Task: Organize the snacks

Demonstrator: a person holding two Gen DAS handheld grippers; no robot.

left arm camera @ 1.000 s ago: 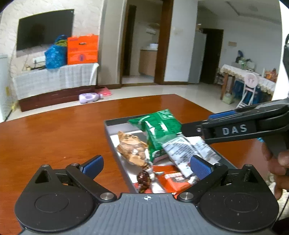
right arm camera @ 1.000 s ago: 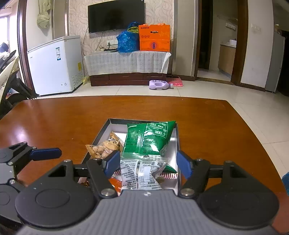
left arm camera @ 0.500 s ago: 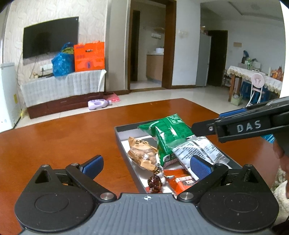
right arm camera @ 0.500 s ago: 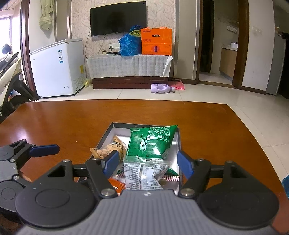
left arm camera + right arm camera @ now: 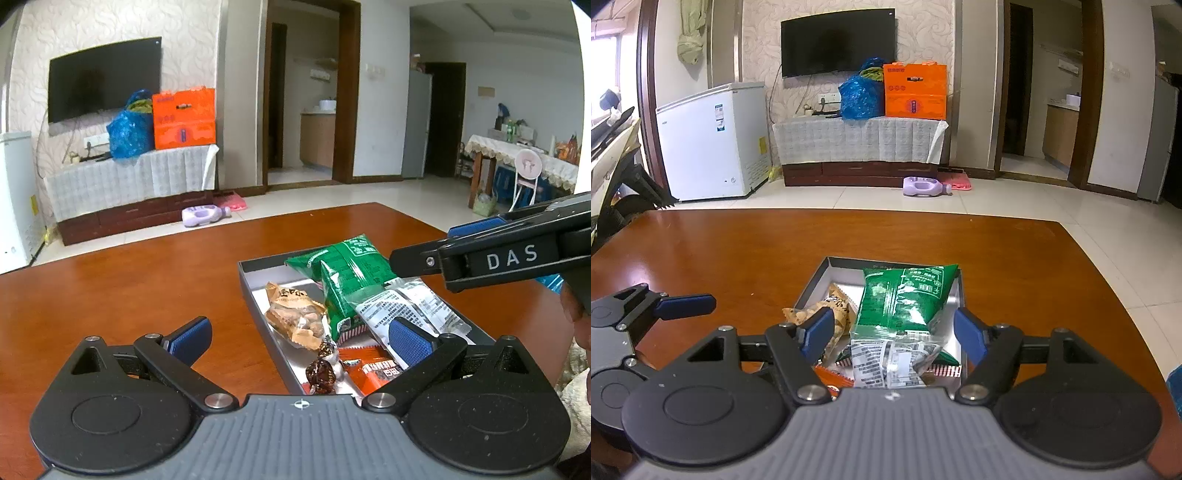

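Several snacks lie together in the grey tray (image 5: 817, 277) on my wooden table (image 5: 738, 243). A green bag (image 5: 905, 295) sits on top toward the far end, its near edge overlapping a clear packet with black print (image 5: 886, 360). Just left of the green bag is a tan packet of nuts (image 5: 295, 314), and nearer to me are an orange-red wrapper (image 5: 373, 369) and a dark brown wrapped sweet (image 5: 320, 373).

From my right gripper (image 5: 892, 330), the printed packet and the near edge of the green bag lie between the two blue pads and below them. Those fingers (image 5: 967, 332) are spread and opening a little more as I watch; neither pad presses on anything. The tan packet shows just behind the left pad.

My left gripper (image 5: 299, 338) stands wide apart and grips nothing. Its right pad hangs over the near part of the tray, above the printed packet, while its left pad is over bare table well to the left of the tray. The tray's left wall runs between those fingers.

Beyond the table I see a tiled floor, a dark television (image 5: 837, 42) on the wall, an orange box (image 5: 915, 91) beside a blue bag (image 5: 858, 98), and a white chest freezer (image 5: 714, 140).
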